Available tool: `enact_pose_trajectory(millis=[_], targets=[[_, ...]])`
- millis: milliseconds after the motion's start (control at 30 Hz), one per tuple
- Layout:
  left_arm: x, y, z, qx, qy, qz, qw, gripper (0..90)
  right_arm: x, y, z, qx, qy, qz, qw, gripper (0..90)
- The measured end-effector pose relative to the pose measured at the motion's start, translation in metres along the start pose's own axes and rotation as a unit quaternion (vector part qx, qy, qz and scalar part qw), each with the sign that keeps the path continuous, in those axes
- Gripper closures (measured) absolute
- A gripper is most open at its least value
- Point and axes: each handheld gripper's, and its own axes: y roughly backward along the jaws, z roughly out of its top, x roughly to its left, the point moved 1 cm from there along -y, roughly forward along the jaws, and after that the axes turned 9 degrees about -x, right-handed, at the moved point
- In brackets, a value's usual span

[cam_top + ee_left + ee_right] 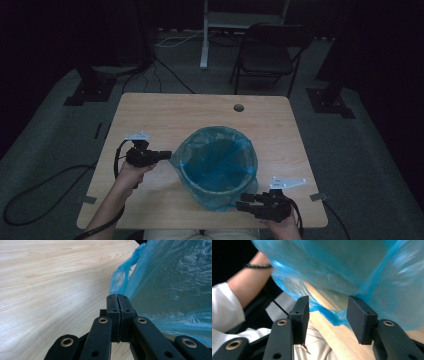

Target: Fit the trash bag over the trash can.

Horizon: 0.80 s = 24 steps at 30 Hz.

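Item: bin [218, 186], lined with a blue bag [216, 160]. It stood near the middle of the wooden surface [165, 112], towards your edge, with the bag's loose rim draped over the outside.

Left hand-held gripper [165, 155]: it lay level at the bin's left side, jaws fully closed. In the left gripper view [117, 297] the tips met just at a fold of bag [120, 277]; whether film was pinched between them could not be told. Judged purpose: to steady that side of the liner.

Right hand-held gripper [243, 201]: it sat at the bin's near right, by the front edge of the surface. In the right gripper view [328, 312] the jaws stood apart at a middling width, with a low flap of bag [332, 315] in the gap and neither pad pressing on it. Judged purpose: you placed it to take hold of the hanging edge.

Other: a folding chair [267, 52] stood beyond the surface.
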Motion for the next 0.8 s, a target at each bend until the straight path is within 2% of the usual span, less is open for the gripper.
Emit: enact_pose_trajectory(millis=[67, 133, 167, 233, 300, 367, 433, 467, 500, 533, 567, 600, 667, 733, 800], targets=[[-0.001, 0.001, -0.001, 0.007, -0.009, 0.004, 0.9999, 90.0, 0.001, 0.009, 0.004, -0.017, 0.003, 0.004, 0.9998, 48.9], [-0.002, 0.004, -0.003, 0.003, -0.011, 0.003, 0.9999, 90.0, 0.0, 0.022, 0.01, -0.037, 0.005, 0.0, 0.9993, 46.6], [-0.001, 0.005, -0.003, 0.001, -0.011, 0.004, 0.9999, 89.9, -0.002, 0.032, 0.015, -0.061, 0.011, -0.017, 0.998, 42.5], [0.0, 0.008, -0.005, -0.006, -0.006, 0.002, 1.0, 89.0, -0.006, 0.041, 0.019, -0.082, 0.011, -0.043, 0.9956, 40.5], [0.003, 0.009, -0.008, -0.005, -0.001, 0.005, 1.0, 79.6, -0.016, 0.05, 0.024, -0.103, 0.002, -0.07, 0.9922, 38.4], [0.006, 0.009, -0.012, -0.006, 0.003, 0.007, 1.0, 73.5, -0.023, 0.053, 0.027, -0.105, -0.001, -0.085, 0.9908, 36.0], [0.008, 0.009, -0.016, -0.004, 0.001, 0.017, 0.9999, 61.0, -0.027, 0.051, 0.03, -0.104, 0.003, -0.09, 0.9905, 31.4], [0.009, 0.008, -0.018, -0.002, 0.002, 0.02, 0.9998, 59.8, -0.028, 0.05, 0.032, -0.102, 0.006, -0.094, 0.9903, 29.7], [0.01, 0.008, -0.02, 0.0, 0.007, 0.019, 0.9998, 60.6, -0.029, 0.049, 0.033, -0.099, 0.01, -0.096, 0.9904, 28.7], [0.01, 0.008, -0.022, 0.002, 0.009, 0.02, 0.9998, 66.6, -0.031, 0.047, 0.034, -0.097, 0.013, -0.095, 0.9906, 27.2], [0.011, 0.007, -0.024, 0.009, 0.008, 0.032, 0.9994, 77.0, -0.032, 0.046, 0.034, -0.097, 0.013, -0.097, 0.9904, 26.7], [0.011, 0.006, -0.025, 0.012, 0.005, 0.035, 0.9993, 81.2, -0.033, 0.045, 0.034, -0.101, 0.012, -0.096, 0.9902, 26.6], [0.01, 0.002, -0.028, 0.012, 0.0, 0.028, 0.9995, 81.1, -0.035, 0.045, 0.034, -0.104, 0.01, -0.097, 0.9898, 26.6], [0.008, -0.004, -0.03, 0.017, -0.005, 0.036, 0.9992, 72.7, -0.037, 0.045, 0.034, -0.106, 0.008, -0.104, 0.9888, 26.6], [0.004, -0.012, -0.033, 0.02, -0.007, 0.031, 0.9993, 72.5, -0.039, 0.046, 0.034, -0.109, 0.005, -0.116, 0.9871, 26.6]])
